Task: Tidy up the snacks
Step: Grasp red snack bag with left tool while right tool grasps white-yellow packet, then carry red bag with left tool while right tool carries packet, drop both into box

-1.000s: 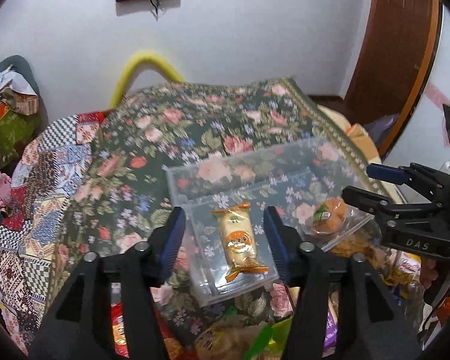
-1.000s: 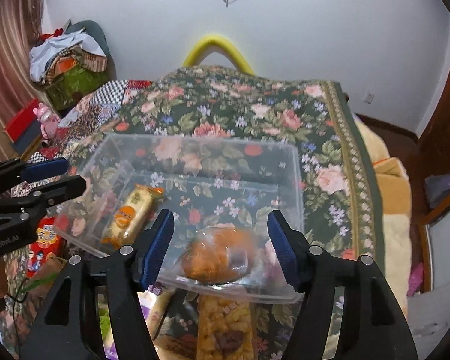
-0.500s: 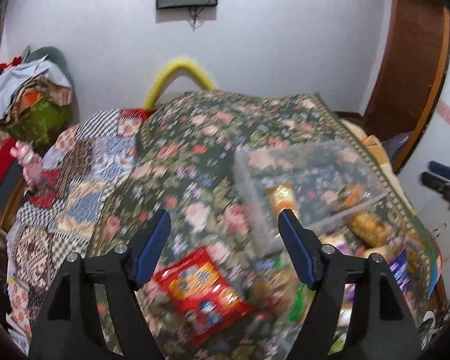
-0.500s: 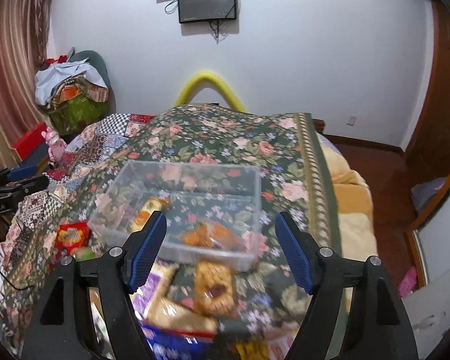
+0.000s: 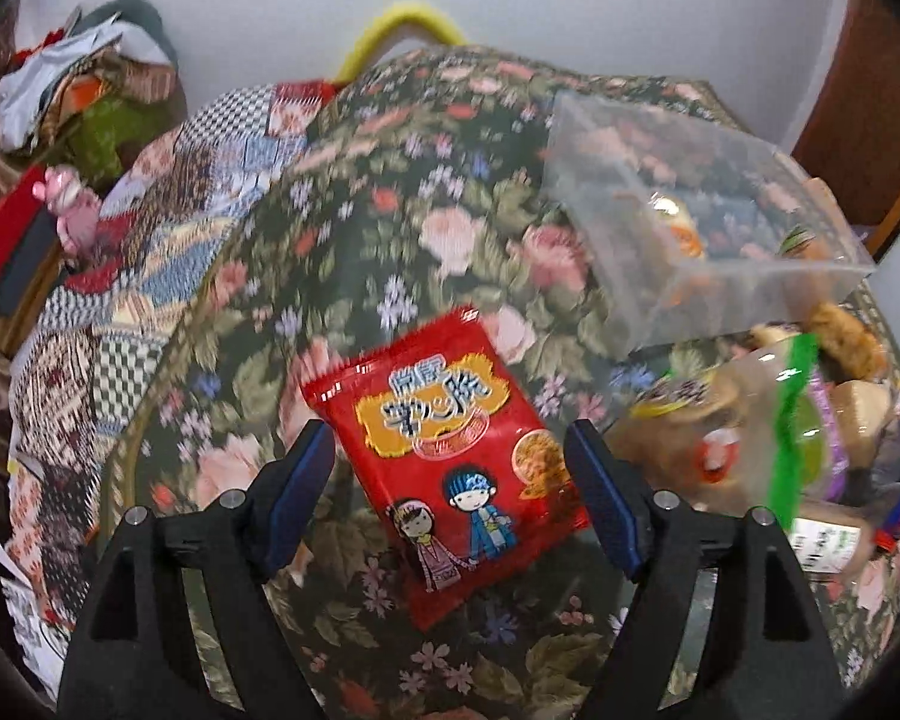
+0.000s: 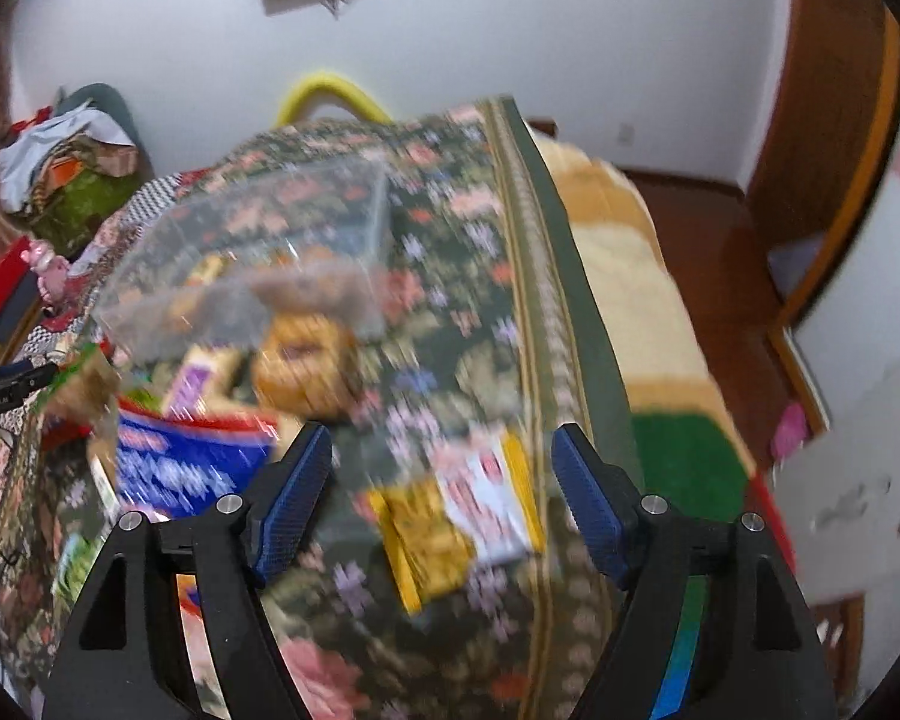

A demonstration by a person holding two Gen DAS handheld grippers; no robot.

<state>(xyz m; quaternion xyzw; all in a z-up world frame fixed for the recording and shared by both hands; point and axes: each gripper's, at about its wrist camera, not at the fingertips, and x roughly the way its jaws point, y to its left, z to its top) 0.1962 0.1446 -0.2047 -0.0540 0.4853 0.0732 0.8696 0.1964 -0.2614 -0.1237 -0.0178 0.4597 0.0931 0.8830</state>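
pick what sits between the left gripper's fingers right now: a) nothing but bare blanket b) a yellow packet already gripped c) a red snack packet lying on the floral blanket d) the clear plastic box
C: the left gripper is open, and the red snack packet lies flat on the floral blanket between its fingers, not yet gripped; the clear box sits off to the right.

Soft, even indoor light, no hard shadows. Fisheye bending darkens the corners. Motion blur smears the right view (worst over the flowered green bedspread); the left stays sharper.
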